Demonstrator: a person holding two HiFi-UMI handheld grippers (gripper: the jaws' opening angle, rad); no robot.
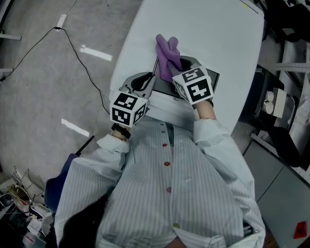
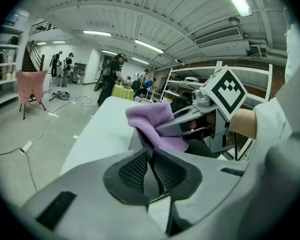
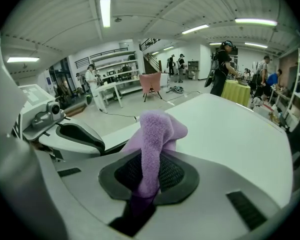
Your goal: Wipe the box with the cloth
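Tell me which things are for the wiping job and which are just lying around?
For the job: purple cloth, held in the right gripper; box, clamped by the left gripper.

Just lying about: black cable, power strip and tape strips on the floor; pink chair far off.

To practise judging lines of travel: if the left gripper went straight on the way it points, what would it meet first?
Probably the purple cloth, held by the right gripper just beyond the box edge that the left gripper clamps; depth is unclear.
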